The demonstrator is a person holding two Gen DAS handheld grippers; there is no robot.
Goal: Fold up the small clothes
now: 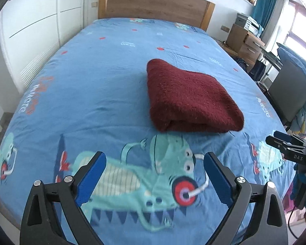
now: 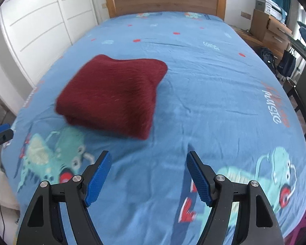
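A dark red fuzzy garment (image 1: 190, 98) lies folded into a thick square on the blue cartoon-print bed sheet (image 1: 104, 77). It also shows in the right wrist view (image 2: 114, 96). My left gripper (image 1: 154, 159) is open and empty, above the sheet short of the garment's near edge. My right gripper (image 2: 149, 158) is open and empty, near the garment's right corner and clear of it. The right gripper's tip (image 1: 279, 138) shows at the right edge of the left wrist view; the left gripper's tip (image 2: 1, 133) shows at the left edge of the right wrist view.
A wooden headboard (image 1: 153, 2) stands at the far end of the bed. White wardrobes (image 1: 36, 26) run along the left. A dark chair (image 1: 289, 94), a wooden desk with drawers (image 1: 246, 40) and bags stand to the right of the bed.
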